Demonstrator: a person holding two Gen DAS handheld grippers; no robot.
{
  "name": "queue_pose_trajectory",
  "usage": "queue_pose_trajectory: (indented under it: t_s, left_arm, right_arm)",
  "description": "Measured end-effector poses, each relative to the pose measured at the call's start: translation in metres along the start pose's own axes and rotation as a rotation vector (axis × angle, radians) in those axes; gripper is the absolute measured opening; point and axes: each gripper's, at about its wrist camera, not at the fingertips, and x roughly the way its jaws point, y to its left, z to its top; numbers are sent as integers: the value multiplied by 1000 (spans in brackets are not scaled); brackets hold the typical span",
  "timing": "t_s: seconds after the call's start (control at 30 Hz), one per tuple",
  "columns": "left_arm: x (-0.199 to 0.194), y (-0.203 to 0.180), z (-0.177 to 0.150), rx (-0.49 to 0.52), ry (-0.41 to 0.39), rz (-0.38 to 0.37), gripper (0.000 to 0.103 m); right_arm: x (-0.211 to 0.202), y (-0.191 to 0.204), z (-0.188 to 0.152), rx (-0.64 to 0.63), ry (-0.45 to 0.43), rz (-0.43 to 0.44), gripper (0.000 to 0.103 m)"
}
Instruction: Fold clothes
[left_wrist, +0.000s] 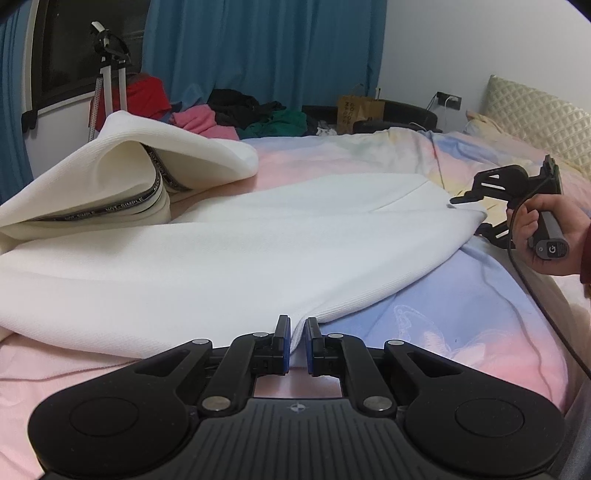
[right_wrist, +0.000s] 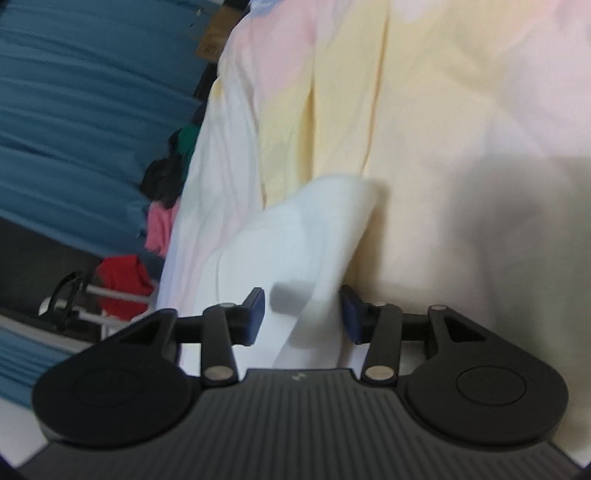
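A white ribbed garment (left_wrist: 229, 243) lies spread across the bed, its far left part folded up with a black lettered band (left_wrist: 159, 184) showing. My left gripper (left_wrist: 297, 332) is shut on the garment's near hem. My right gripper (left_wrist: 476, 214) is at the garment's far right corner. In the right wrist view my right gripper (right_wrist: 303, 314) is open, its jaws wide apart around that white corner (right_wrist: 303, 236), with cloth lying between the pads.
The bed sheet (left_wrist: 424, 317) is pastel pink, blue and yellow. A pile of red, pink, black and green clothes (left_wrist: 236, 110) lies at the far edge before blue curtains. A tripod (left_wrist: 110, 74) stands at left, a paper bag (left_wrist: 360, 110) and pillow (left_wrist: 535, 114) at right.
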Motion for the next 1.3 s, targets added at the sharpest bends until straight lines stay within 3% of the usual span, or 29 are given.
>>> queue_pose_trajectory:
  t_s: [0.1,0.17,0.27,0.47,0.57,0.6,0.67,0.7,0.83,0.9,1.0,1.1,1.2,1.27,1.3]
  left_arm:
    - [0,-1,1,0,3,7,9]
    - [0,-2,2,-4,1,10,9]
    - [-1,-2,3,-9,-5,7,9]
    - [-11,0,8,-37,-50,-29,9]
    - [-16,-1,10,-29,-62,-50,9]
    - [-19,-1,12,-30,-62,-53,11]
    - [-30,4,15,-84,-54,-62,26]
    - [-36,9,16,-124,-48,-70,41]
    - [-64,53,12,-400,-30,-9,74]
    - [-74,86,3,-602,-21,34,81]
    - [-85,146,-23,-983,-16,103,81]
    - [-100,202,-62,-1365,-105,186,81]
    - [-116,238,-90,-1612,-243,290,79]
    - [-121,255,-100,-1712,-323,326,73]
    - [-123,261,-100,-1718,-326,351,67]
  right_arm:
    - [-3,10,2,-25,-30,10,41]
    - [-6,16,3,-42,-50,16,20]
    - [-9,26,5,-68,-79,26,9]
    - [-16,45,8,-119,-139,45,7]
    - [-14,43,10,-156,-157,5,7]
    - [-10,40,10,-167,-148,-19,7]
    - [-2,34,8,-183,-125,-67,7]
    - [1,31,9,-174,-117,-74,7]
    - [0,27,9,-160,-110,-72,7]
    - [-1,30,8,-185,-115,-74,7]
    - [0,33,7,-200,-120,-79,7]
    - [1,30,8,-169,-119,-73,7]
    - [1,29,7,-163,-123,-72,7]
    - [0,29,6,-165,-129,-72,7]
    - [0,29,6,-162,-133,-69,7]
